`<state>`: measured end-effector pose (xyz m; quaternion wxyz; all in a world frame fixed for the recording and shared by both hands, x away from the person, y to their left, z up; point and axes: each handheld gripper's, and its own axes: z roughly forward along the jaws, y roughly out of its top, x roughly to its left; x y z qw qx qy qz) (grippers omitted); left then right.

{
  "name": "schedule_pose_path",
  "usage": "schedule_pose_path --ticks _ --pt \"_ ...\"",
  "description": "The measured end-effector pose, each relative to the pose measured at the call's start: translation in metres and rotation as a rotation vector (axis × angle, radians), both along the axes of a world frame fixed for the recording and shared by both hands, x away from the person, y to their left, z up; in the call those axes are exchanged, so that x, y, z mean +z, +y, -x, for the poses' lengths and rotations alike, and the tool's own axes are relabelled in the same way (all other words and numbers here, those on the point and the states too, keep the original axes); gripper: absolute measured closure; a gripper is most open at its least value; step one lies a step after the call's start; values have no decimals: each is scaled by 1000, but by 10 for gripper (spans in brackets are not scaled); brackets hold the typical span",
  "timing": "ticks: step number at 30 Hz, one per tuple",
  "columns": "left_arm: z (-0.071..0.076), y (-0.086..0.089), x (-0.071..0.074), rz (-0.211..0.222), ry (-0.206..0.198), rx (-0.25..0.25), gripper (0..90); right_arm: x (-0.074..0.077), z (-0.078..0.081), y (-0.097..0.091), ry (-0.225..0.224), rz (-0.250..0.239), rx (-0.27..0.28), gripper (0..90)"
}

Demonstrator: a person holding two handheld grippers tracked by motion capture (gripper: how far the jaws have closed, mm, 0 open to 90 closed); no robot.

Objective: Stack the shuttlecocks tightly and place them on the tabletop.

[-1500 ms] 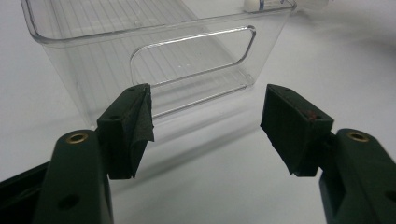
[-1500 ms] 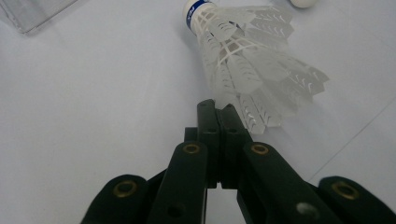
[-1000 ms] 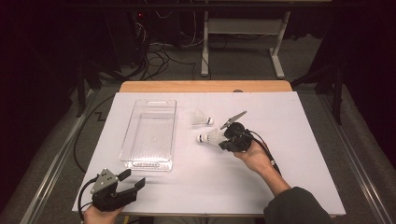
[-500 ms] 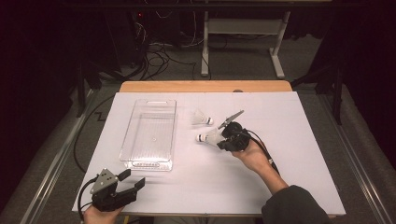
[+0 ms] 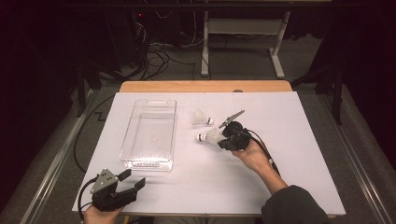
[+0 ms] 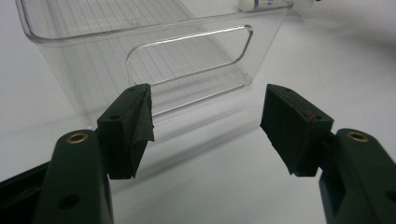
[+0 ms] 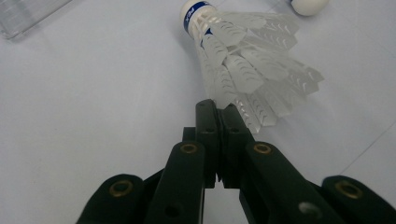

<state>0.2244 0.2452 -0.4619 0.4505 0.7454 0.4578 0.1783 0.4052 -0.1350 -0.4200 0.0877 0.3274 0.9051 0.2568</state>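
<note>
Feathers of the shuttlecock (image 7: 247,60) right of the bin (image 5: 150,133) sit pinched in our right gripper (image 7: 219,112); its tips hide the contact. Left gripper (image 6: 205,121) gapes before the bin's near end, the bin cut off there.

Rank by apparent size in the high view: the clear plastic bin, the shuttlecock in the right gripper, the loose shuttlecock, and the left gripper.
1. clear plastic bin, by far the largest.
2. left gripper.
3. shuttlecock in the right gripper and loose shuttlecock: they look alike, so no ranking between them.
</note>
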Motion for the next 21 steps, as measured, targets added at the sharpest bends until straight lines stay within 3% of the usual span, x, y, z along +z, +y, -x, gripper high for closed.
schedule_pose_path --ticks 21 --pt "0 0 0 0 -1 1 347 0 0 -1 -10 -21 -31 776"
